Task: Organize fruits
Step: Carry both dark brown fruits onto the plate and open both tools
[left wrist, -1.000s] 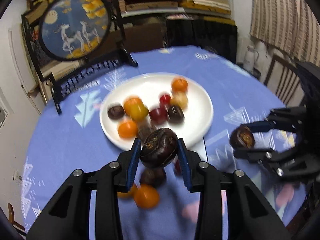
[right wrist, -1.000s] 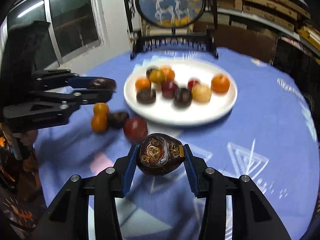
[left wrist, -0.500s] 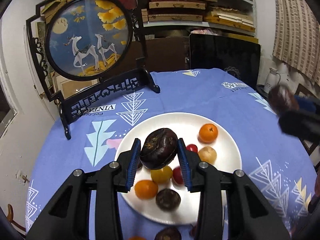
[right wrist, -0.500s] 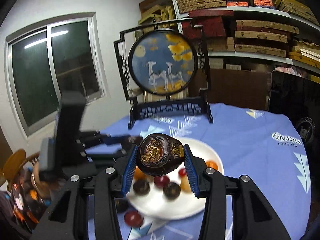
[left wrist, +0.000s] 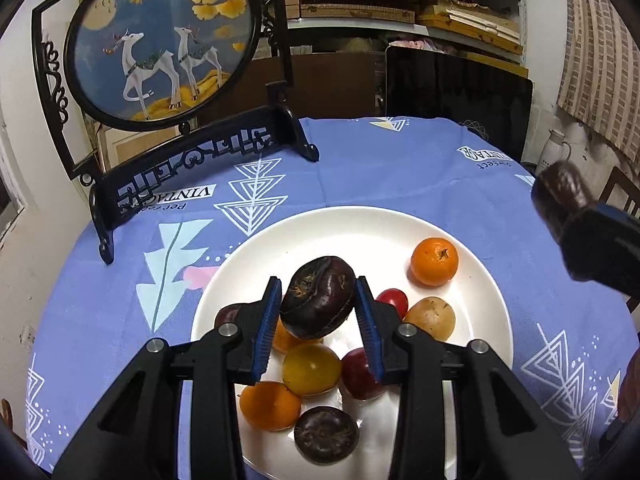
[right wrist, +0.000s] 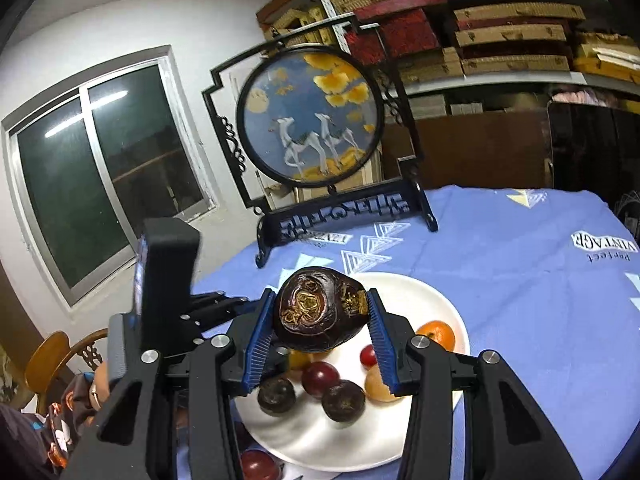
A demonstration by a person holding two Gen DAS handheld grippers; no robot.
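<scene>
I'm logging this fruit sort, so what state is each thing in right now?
Left gripper: shut on a dark fruit, above the plate.
Right gripper: shut on another dark fruit.
White plate: on the tablecloth, holding fruit.
Round deer screen: upright.

- I take this for a lived-in home room that doubles as storage.
- A round table [left wrist: 400, 176] under a blue printed cloth carries a white plate [left wrist: 320, 232] of fruit.
- A framed deer screen [left wrist: 160, 40] stands on it as decoration.
- Shelves [right wrist: 500, 40] behind hold stacked flat boxes.
- I see a sliding window [right wrist: 100, 168] and a wooden chair [right wrist: 48, 360].
</scene>
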